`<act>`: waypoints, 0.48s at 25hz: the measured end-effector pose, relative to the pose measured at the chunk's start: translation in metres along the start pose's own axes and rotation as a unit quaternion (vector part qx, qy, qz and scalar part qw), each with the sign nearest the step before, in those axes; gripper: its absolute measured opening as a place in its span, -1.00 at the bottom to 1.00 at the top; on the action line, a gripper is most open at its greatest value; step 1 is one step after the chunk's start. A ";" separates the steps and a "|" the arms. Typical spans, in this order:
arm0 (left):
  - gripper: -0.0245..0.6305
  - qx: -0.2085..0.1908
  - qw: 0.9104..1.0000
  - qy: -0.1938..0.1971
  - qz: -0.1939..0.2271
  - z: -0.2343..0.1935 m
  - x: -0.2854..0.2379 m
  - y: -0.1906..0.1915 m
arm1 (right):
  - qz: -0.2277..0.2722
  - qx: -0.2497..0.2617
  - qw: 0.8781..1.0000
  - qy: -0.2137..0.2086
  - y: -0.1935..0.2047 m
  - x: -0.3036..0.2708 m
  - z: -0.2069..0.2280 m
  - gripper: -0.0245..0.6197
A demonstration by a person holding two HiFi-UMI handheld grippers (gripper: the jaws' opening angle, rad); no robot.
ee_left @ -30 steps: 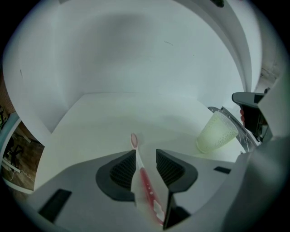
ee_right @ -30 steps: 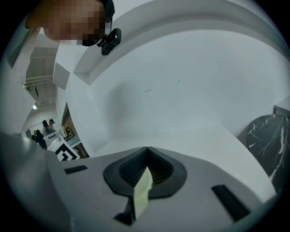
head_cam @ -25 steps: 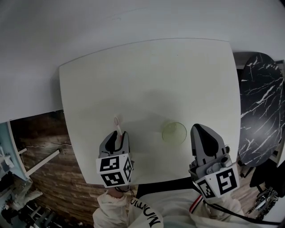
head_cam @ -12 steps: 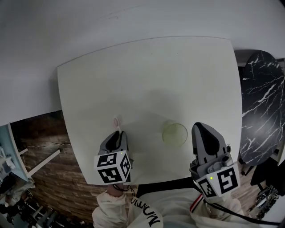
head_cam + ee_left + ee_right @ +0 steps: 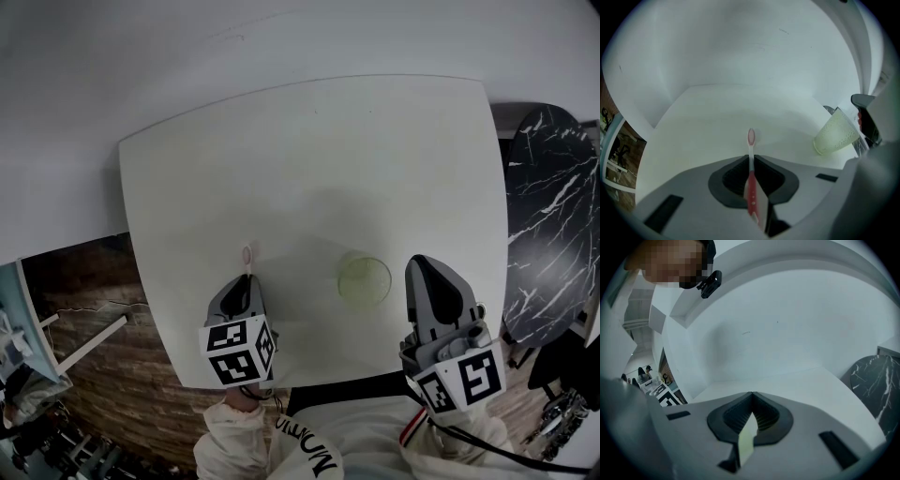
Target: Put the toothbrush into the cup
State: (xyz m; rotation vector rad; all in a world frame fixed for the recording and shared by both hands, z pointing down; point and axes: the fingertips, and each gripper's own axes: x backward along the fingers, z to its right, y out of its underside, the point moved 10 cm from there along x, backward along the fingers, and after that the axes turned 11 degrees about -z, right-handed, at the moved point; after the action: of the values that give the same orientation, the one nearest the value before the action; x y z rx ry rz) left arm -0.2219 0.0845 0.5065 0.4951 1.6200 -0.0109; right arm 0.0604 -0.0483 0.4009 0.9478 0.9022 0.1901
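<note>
Left of the cup [image 5: 365,279], the left gripper [image 5: 246,281] is closing its jaws, wide a second ago, onto the toothbrush [image 5: 751,171], whose red handle is sitting between them while the head is resting on the table [image 5: 309,159]. Right of the cup, the right gripper [image 5: 424,272] is hovering empty, jaws together. The grasp is taking hold, so lifting toward the cup is becoming possible

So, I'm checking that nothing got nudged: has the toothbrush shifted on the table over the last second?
No. In the head view the toothbrush lies just as far left of the cup as before.
</note>
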 end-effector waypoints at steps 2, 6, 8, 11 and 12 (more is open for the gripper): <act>-0.79 -0.004 1.000 -0.002 0.001 0.000 0.000 0.000 | 0.000 -0.001 1.000 0.001 0.002 0.002 0.001 -0.91; -0.79 -0.009 1.000 -0.002 0.001 0.000 0.000 0.000 | -0.001 -0.004 1.000 0.004 0.006 0.006 0.002 -0.91; -0.79 -0.009 1.000 -0.002 0.003 0.000 0.001 0.000 | -0.001 -0.005 1.000 0.004 0.007 0.007 0.002 -0.91; -0.79 -0.008 1.000 -0.001 0.010 0.001 0.006 -0.001 | 0.000 -0.007 1.000 0.005 0.007 0.010 0.002 -0.91; -0.79 -0.008 1.000 -0.001 0.012 0.001 0.007 -0.001 | 0.001 -0.007 1.000 0.006 0.007 0.011 0.002 -0.91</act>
State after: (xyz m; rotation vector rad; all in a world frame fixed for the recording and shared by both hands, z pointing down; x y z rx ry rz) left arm -0.2216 0.0851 0.4990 0.5016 1.6113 0.0206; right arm 0.0707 -0.0399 0.4004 0.9356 0.9093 0.2036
